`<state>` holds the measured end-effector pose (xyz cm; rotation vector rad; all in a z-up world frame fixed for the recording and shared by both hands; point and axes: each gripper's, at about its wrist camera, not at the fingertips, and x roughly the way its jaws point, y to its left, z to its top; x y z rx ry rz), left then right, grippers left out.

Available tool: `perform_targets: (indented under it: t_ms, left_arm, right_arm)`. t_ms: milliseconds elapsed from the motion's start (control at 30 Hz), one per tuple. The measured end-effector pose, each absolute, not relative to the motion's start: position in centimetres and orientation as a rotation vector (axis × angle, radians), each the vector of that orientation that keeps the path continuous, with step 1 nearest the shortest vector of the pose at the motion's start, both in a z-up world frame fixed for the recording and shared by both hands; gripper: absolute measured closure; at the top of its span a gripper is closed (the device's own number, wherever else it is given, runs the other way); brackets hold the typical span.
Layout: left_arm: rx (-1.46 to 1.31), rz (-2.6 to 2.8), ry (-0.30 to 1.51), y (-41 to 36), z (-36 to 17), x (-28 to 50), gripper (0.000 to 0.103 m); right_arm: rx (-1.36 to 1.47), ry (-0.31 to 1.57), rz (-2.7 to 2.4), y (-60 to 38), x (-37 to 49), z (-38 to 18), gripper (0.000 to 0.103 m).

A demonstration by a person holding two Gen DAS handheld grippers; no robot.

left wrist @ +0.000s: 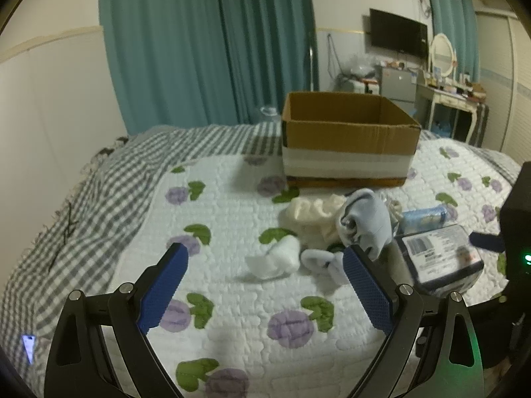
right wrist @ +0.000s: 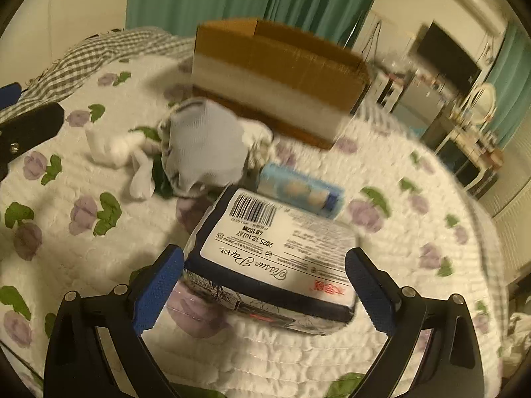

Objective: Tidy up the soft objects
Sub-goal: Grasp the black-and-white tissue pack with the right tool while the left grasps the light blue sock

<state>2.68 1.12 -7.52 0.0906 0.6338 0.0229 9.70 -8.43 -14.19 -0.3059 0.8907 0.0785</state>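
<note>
1. The right gripper (right wrist: pixel 265 285) was wide open around the tissue pack (right wrist: pixel 275 258) near the bed's (right wrist: pixel 83 265) right edge, gripping nothing.
2. The left gripper (left wrist: pixel 265 282) was open and empty.
3. The slippery wrapper could slide out if the grip closed weakly.

- Left gripper (left wrist: pixel 265 258) — jaws spread wide, nothing between the blue pads, hovering low.
- Right gripper (right wrist: pixel 265 262) — jaws wide apart, tilted downward, clamping nothing.

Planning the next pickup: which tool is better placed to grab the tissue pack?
Right. The right tool is open with the tissue pack between its fingers. The left tool is open over bare quilt, the pack off to its right.
</note>
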Motion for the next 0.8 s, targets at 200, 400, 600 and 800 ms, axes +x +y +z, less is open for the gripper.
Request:
perform_targets:
  t_ms: [200, 400, 600, 800]
  left_arm:
    - [0.085, 0.017, 0.65, 1.2, -8.1, 3.1, 0.007]
    - [0.093, 0.018, 0.66, 1.0, -8.4, 3.4, 0.007]
    - [0.101, 0.017, 0.648, 0.8, -8.5, 3.6, 0.007]
    - [0.132, -0.011, 0.622, -0.7, -8.2, 3.6, 0.007]
  right_arm:
    - [-0.335, 1.013, 0.087, -8.1, 11.2, -17.5, 0.004]
    - [-0.373, 0.999, 0.054, -8.0, 11.0, -18.0, 0.009]
    - [-0.297, 0.859, 0.064, -9.0, 9.7, -14.5, 0.045]
    - [-0.139, 0.742, 0.091, -11.2, 8.8, -10.5, 0.06]
